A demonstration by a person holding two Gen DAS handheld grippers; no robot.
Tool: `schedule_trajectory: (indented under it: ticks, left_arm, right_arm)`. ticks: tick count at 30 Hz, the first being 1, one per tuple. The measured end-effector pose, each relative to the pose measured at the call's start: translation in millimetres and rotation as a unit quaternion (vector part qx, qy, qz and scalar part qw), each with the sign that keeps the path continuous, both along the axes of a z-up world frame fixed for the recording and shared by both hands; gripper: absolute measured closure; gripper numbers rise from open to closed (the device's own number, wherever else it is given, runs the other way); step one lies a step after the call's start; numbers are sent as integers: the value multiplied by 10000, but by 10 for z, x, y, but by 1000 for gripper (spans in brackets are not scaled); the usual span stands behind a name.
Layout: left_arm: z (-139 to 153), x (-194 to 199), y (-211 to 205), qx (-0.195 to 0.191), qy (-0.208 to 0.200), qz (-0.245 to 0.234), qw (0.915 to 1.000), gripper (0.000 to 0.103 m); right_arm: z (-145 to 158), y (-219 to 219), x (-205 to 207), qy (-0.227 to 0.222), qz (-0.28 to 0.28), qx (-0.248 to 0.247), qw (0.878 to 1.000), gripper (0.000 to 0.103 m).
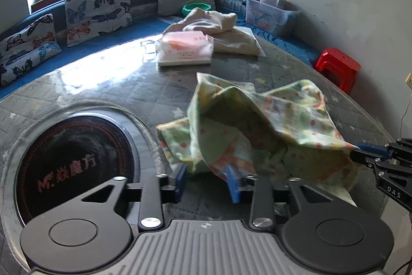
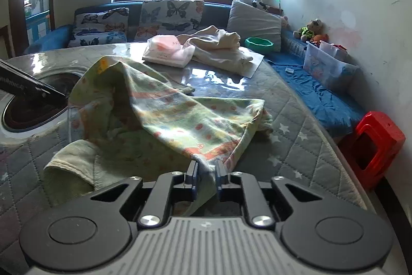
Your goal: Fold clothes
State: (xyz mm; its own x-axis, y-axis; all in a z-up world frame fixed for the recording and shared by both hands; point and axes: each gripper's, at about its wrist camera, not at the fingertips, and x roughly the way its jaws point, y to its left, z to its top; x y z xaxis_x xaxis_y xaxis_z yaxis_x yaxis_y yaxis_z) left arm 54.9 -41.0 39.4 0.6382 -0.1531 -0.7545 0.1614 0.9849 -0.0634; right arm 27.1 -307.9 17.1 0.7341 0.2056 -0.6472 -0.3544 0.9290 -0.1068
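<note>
Jaws apart, our left gripper [image 1: 209, 181] had the patterned cloth [image 1: 257, 125] draped loosely between its fingers, unpinched. Our right gripper [image 2: 207, 173], at its three o'clock, stood slightly parted around a corner, the cloth rumpled across the quilted table [image 2: 296, 105].

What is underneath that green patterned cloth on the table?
The green patterned cloth lies rumpled on a grey quilted table cover with stars, near a round cooktop that stays uncovered. Whatever else lies beneath its folds is hidden.
</note>
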Motion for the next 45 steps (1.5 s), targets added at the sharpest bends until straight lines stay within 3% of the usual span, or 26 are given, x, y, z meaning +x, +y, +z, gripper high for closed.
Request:
schedule_trajectory:
  ticks: [7,22,45]
  left_arm:
    - [-85,-155,-108,-16,106,-76,9999,49]
    - [-177,-428,-226,122,154,-121,9997,35]
    - [-206,-867,-432,402,71,-148,9991,16]
  right_arm:
    - [-36,-2,-159,79,34,63,9999,67]
    - [-86,-12,-507,168,110,178,9996,46]
    - [-110,-25,-941,54,252,351,9991,30]
